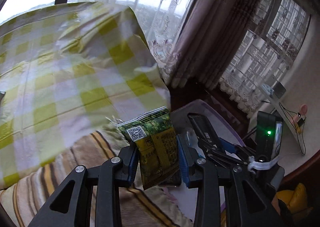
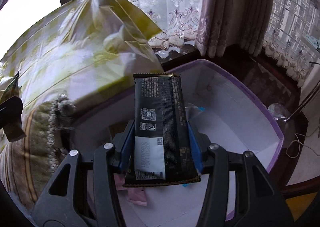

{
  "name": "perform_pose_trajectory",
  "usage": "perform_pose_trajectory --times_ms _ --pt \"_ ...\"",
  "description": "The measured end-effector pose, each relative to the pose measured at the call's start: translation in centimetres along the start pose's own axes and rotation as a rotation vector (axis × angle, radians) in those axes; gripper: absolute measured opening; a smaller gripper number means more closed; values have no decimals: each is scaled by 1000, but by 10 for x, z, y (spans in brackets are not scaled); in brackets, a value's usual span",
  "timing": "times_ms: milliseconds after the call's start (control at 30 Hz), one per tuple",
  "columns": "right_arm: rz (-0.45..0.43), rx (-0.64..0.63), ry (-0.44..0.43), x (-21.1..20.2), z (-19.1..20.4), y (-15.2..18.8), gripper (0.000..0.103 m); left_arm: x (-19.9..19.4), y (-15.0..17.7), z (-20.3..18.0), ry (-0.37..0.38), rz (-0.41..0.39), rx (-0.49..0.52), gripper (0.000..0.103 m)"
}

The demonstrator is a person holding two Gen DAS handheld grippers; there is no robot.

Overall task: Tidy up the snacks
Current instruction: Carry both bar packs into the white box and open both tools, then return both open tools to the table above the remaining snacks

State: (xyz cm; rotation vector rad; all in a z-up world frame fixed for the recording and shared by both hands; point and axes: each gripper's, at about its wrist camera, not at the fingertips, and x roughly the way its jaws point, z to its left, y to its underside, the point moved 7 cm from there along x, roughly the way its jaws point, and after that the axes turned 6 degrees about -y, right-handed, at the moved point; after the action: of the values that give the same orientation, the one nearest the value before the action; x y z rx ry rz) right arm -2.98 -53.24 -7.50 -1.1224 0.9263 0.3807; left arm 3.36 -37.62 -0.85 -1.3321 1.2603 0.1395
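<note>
Left wrist view: left gripper point(image 1: 158, 159) clamped on green-yellow snack packet point(image 1: 154, 143), jaws partly closed on its flanks. Packet upright, long axis along fingers, sealed end away from camera. Held over striped cushion point(image 1: 60, 177), beside checked bag point(image 1: 70, 56); bin rim point(image 1: 216, 110) just beyond.

Right wrist view: right gripper point(image 2: 160, 147) gripped black snack bar point(image 2: 160, 127), jaws mid-width. Bar's long axis ran along fingers, label side up. Hung above white bin point(image 2: 240, 117). Best practice, judged: lower close to floor, lay flat, release gently.

Both hand-held grippers point(image 1: 158, 159) point(image 2: 160, 143) partly closed, angled downward
</note>
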Motion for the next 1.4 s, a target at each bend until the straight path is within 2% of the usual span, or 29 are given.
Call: perform_pose_trajectory --times_ms 133,267,367,400,433,567,767,867,967,1000,1133,1200,1300,1367,1400 --pt "29 22 31 6 -23 11 54 17 20 -33 41 107 73 36" --pt "46 38 54 8 -41 18 54 26 36 -56 73 180 133 36" --pt "50 50 65 7 -49 16 54 33 46 -69 122 241 185 42" --pt "51 51 67 7 -51 16 54 35 48 -70 120 252 194 49" --pt "49 54 68 6 -53 15 54 36 48 -69 109 254 199 55" --pt "38 67 57 4 -58 10 69 33 47 -64 112 237 164 58" --pt "6 32 60 -3 -49 4 70 22 35 -53 64 150 145 60" --pt "-15 -1 51 -8 -37 0 75 12 24 -43 1 76 147 61" --pt "-42 -37 33 -17 -22 -4 79 -6 13 -30 -111 -21 177 62" --pt "-52 -55 38 -19 -17 -6 83 -15 9 -24 -152 -60 188 65" --pt "-92 -121 12 -31 12 -13 83 -48 0 2 -268 -177 194 82" --pt "-110 -146 35 -38 28 -18 84 -65 -2 19 -374 -232 202 84" --pt "-113 -157 28 -45 54 -25 84 -88 0 44 -444 -280 189 92" --pt "-161 -182 9 -55 73 -30 84 -105 2 69 -518 -307 143 96" --pt "-174 -206 10 -58 84 -32 89 -113 2 82 -558 -323 121 98"
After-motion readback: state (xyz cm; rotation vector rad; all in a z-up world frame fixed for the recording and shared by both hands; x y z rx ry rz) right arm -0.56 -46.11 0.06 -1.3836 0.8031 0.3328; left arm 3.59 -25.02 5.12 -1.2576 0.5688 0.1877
